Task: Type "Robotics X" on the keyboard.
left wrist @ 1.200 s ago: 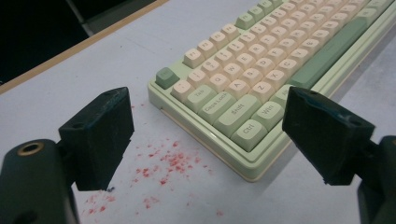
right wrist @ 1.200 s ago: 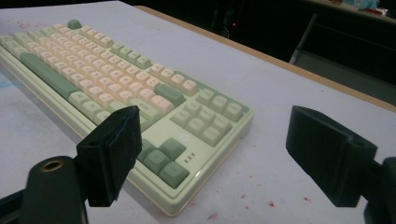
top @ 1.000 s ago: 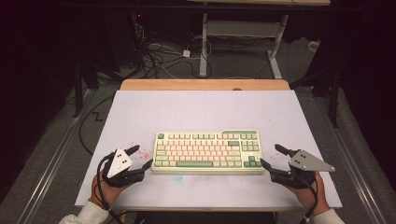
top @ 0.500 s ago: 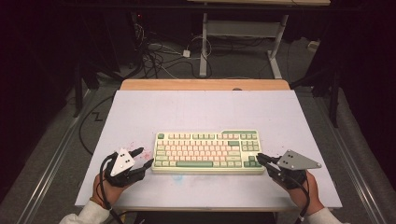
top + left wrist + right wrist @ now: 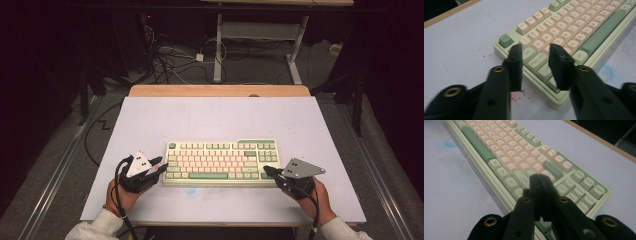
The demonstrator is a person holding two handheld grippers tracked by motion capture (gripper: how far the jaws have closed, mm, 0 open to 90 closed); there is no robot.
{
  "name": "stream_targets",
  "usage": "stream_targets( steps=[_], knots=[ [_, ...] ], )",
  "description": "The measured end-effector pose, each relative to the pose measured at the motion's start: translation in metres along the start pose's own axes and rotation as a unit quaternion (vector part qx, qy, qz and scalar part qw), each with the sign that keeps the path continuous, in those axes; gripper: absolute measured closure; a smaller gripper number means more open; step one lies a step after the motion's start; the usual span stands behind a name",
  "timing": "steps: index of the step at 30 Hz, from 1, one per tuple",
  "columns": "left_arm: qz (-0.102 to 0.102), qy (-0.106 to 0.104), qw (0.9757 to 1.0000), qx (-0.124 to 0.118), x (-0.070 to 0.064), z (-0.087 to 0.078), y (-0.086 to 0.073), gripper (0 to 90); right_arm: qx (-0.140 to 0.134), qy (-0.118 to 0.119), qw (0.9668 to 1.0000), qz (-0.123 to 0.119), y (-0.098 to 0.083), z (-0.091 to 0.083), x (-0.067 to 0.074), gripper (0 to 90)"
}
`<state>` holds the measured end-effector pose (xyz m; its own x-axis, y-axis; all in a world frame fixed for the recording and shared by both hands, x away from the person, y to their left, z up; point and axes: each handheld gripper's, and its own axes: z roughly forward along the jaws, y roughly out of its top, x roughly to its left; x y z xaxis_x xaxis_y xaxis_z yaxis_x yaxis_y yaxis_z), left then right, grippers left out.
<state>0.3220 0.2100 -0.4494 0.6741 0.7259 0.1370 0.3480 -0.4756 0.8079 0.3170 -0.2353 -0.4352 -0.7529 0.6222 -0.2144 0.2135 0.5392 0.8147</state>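
While our left gripper (image 5: 159, 166) has just been narrowing, part-open and empty, and the right (image 5: 267, 171) is shut empty, we approach the keyboard (image 5: 220, 161) ends evenly.

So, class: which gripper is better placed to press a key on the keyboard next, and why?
Probably the right gripper: its fingers are shut into one tip over the keyboard. The left gripper has just been closing; its fingers are apart.

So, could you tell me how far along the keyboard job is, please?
Both grippers have reached the keyboard. The right gripper is shut above the right-hand keys; the left gripper, jaws just closing with nothing gripped, hangs over the left corner. Any pressing or moving remains.
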Motion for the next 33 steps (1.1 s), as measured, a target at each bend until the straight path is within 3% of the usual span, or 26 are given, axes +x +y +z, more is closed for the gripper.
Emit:
stream_targets(
  steps=[2, 4, 6, 11, 20, 33],
  knots=[
    [0.0, -0.005, 1.0, -0.004, -0.001, 0.002, 0.001, 53.8, 0.005, 0.003, 1.0, -0.002, 0.001, 0.005, 0.001, 90.0],
    [0.009, -0.009, 0.9999, -0.006, -0.002, 0.004, 0.004, 45.9, 0.011, 0.005, 0.9999, -0.001, 0.003, 0.01, 0.001, 90.0],
    [0.01, -0.002, 0.9999, -0.011, -0.004, 0.006, 0.006, 29.9, 0.017, 0.007, 0.9998, -0.004, 0.004, 0.015, 0.001, 90.0],
    [0.012, 0.001, 0.9998, -0.015, -0.006, 0.011, 0.012, 22.1, 0.028, 0.011, 0.9995, -0.004, 0.008, 0.027, 0.001, 90.0],
    [0.031, -0.008, 0.9994, -0.013, -0.011, 0.022, 0.025, 19.3, 0.047, 0.017, 0.9987, -0.012, 0.011, 0.043, 0.004, 90.0],
    [0.041, -0.018, 0.999, -0.009, -0.014, 0.029, 0.034, 19.7, 0.065, 0.012, 0.9977, -0.014, 0.009, 0.051, 0.002, 90.0]
  ],
)
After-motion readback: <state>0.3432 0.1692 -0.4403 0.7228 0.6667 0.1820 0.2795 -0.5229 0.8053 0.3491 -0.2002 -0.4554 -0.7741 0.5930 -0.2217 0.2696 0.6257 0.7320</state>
